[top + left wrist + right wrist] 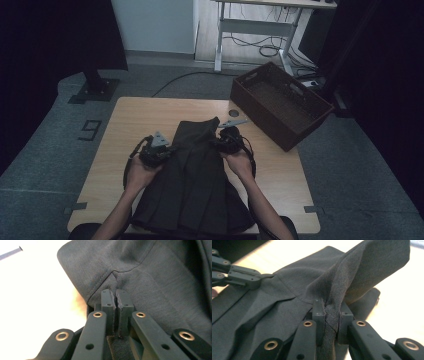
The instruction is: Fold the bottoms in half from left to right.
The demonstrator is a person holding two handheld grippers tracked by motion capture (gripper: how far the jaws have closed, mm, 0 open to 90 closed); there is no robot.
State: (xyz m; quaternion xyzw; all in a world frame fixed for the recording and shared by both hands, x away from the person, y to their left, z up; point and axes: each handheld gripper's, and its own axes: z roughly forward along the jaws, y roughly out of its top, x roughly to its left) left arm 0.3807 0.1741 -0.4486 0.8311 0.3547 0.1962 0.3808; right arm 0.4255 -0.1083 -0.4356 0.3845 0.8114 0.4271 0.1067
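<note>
A dark grey pleated garment [195, 185] lies along the middle of the wooden table [130, 120], and its near end hangs over the front edge. My left gripper [169, 150] is at the garment's left edge, its jaws shut on the cloth; up close, the garment [155, 282] puckers at the left gripper [115, 293]. My right gripper [218, 141] holds the right edge near the far end. There a bunched fold of the garment [352, 272] is pinched in the right gripper [329, 305] and lifted off the table. The left gripper [258, 281] also clamps the opposite edge.
A brown slatted crate [280, 102] sits at the table's far right corner, partly overhanging it. Bare wood lies left of the garment [115, 150] and right of it [280, 175]. A desk frame with cables [260, 40] stands on the floor beyond.
</note>
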